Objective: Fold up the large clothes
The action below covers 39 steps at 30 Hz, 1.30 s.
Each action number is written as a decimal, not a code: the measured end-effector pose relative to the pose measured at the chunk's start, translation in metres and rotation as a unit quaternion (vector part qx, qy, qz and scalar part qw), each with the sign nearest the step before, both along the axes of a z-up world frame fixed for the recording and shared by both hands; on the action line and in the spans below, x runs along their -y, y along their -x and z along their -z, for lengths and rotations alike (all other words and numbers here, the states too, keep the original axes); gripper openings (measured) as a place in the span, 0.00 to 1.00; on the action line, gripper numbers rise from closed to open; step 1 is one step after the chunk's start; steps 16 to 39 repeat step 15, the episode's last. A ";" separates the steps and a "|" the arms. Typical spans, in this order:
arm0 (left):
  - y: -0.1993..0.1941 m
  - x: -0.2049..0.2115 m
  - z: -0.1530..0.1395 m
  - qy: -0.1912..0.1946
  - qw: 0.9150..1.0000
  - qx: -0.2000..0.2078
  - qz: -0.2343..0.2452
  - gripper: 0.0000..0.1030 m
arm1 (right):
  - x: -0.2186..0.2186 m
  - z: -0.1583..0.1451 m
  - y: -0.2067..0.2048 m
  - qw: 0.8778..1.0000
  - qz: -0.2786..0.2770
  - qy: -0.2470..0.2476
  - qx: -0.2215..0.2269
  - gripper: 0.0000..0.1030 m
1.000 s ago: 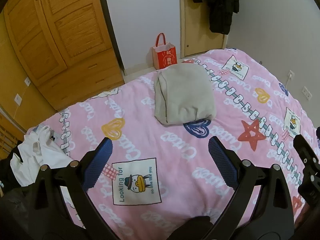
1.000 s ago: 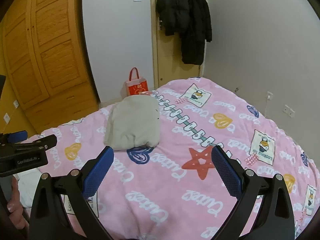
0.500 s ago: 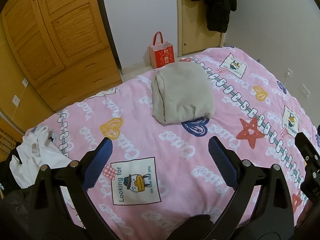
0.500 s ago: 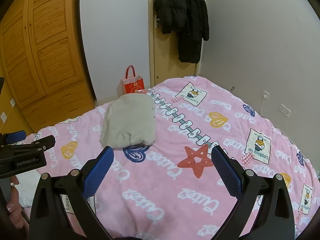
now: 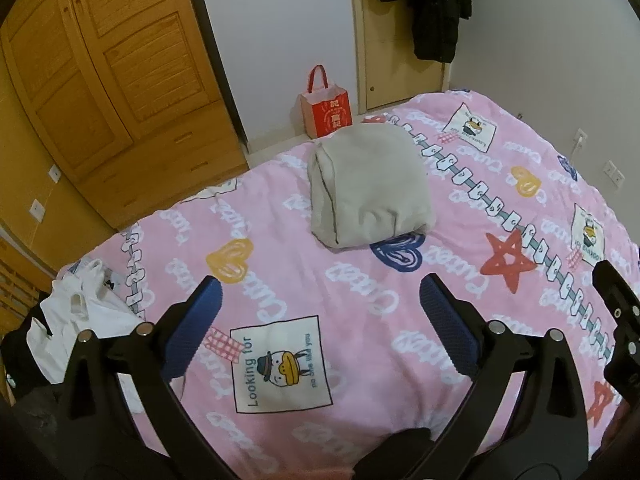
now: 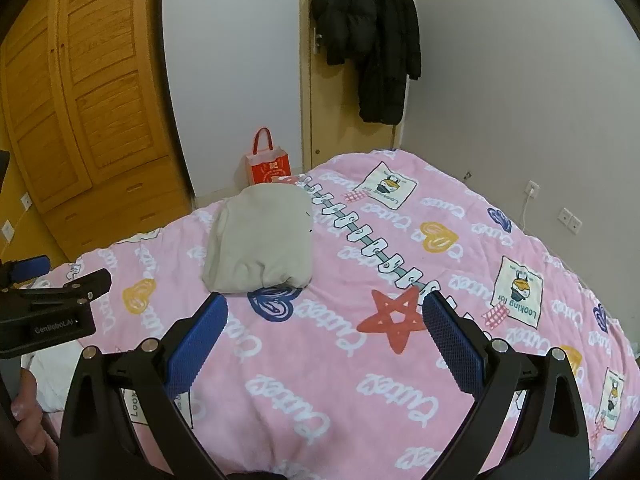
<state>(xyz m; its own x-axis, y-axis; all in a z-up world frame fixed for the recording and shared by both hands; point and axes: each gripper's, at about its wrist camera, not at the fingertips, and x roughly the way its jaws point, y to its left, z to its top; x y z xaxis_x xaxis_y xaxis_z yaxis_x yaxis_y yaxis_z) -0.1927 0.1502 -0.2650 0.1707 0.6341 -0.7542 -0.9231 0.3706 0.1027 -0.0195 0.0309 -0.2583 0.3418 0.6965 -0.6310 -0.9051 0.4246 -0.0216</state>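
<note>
1. Folding looks done: the beige fabric garment point(image 5: 368, 186) lies as a compact bundle on the pink patterned bedspread point(image 5: 280, 240).
2. The left gripper point(image 5: 320, 320) and right gripper point(image 6: 324, 330), short of that bundle, gape wide, empty.
3. Crumpled white clothes point(image 5: 76, 320) beside the bedspread's edge may remain.

Place: a bedroom in a home.
Landmark: a bed point(image 5: 360, 360) under a pink cartoon-print cover, filling most of both views.
Beyond the bed's far left: a tall wooden wardrobe point(image 5: 120, 80) with drawers.
Beyond its far end: a wooden door point(image 6: 352, 80) with a black coat point(image 6: 376, 32) hanging on it.
On the floor by that end: a red gift bag point(image 5: 326, 110).
Right of the bed: wall sockets point(image 6: 570, 219).
</note>
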 end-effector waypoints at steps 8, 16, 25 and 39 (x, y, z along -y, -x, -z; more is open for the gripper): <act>-0.003 0.000 0.000 0.010 1.000 0.012 0.011 0.94 | 0.000 0.001 0.000 1.000 -0.002 0.002 0.000 0.92; -0.003 -0.006 -0.002 0.011 1.000 0.015 0.002 0.94 | 0.001 -0.001 0.002 1.000 -0.008 0.004 -0.003 0.92; -0.003 -0.006 -0.002 0.011 1.000 0.015 0.002 0.94 | 0.001 -0.001 0.002 1.000 -0.008 0.004 -0.003 0.92; -0.003 -0.006 -0.002 0.011 1.000 0.015 0.002 0.94 | 0.001 -0.001 0.002 1.000 -0.008 0.004 -0.003 0.92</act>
